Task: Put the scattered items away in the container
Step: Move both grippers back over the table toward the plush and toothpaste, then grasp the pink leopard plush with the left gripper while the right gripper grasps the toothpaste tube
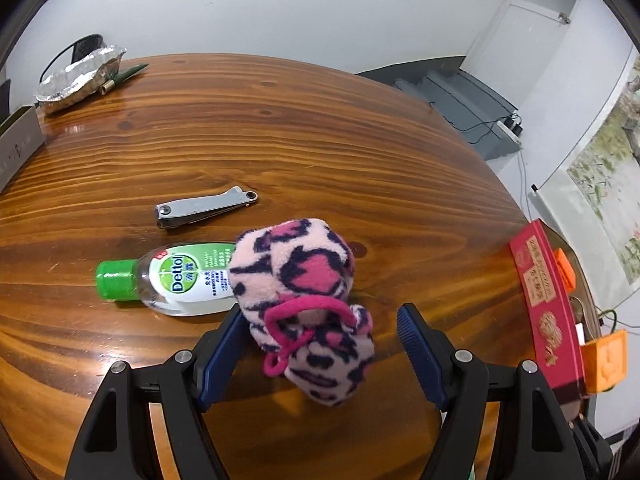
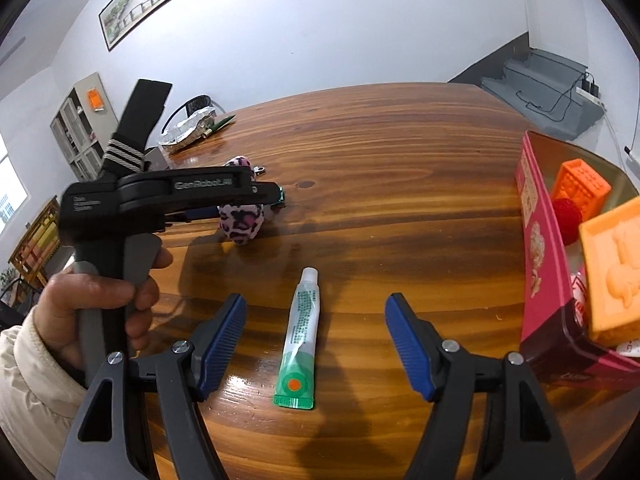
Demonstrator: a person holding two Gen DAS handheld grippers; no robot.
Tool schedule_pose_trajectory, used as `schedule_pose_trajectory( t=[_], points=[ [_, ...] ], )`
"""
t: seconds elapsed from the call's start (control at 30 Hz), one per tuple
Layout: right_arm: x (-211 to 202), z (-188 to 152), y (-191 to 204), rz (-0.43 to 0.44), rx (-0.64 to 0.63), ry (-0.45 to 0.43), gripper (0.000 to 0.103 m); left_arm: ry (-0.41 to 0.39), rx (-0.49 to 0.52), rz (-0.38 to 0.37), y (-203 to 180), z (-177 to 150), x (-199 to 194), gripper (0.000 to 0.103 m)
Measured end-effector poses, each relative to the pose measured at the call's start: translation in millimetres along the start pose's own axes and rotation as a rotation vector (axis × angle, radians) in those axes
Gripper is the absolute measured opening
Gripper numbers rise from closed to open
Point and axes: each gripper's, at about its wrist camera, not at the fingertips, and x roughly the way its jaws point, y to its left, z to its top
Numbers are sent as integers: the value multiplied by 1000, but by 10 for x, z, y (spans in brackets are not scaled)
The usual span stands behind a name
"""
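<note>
A pink leopard-print fleece pouch (image 1: pixel 304 304) lies on the wooden table (image 1: pixel 320 128) between the wide-open jaws of my left gripper (image 1: pixel 320 330); the left pad (image 1: pixel 224 352) touches or nearly touches it. It also shows in the right wrist view (image 2: pixel 242 220). Beyond it lie a Dettol sanitizer bottle (image 1: pixel 172 284) and a metal nail clipper (image 1: pixel 204 208). My right gripper (image 2: pixel 316 336) is open around a white-green tube (image 2: pixel 302 336) lying flat. The red box container (image 2: pixel 560 280) at the right holds orange blocks (image 2: pixel 612 276) and a red ball (image 2: pixel 566 216).
A foil bag (image 1: pixel 80 78) and a green pen (image 1: pixel 128 74) lie at the far left of the table. A grey box (image 1: pixel 18 140) sits at the left edge. The container also shows at the right in the left wrist view (image 1: pixel 548 304).
</note>
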Motion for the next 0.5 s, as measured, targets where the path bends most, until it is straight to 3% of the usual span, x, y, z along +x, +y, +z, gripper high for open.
schedule_pose_trajectory(
  t=[0.2,0.5],
  points=[
    [-55,-3,64,-7,-22,-20,75,-36,37,44,-104,-32,5,43],
    [-35,-26,6,-39,-5,-16,75,-62,107,-1,-195,-70,-97,43]
  ],
)
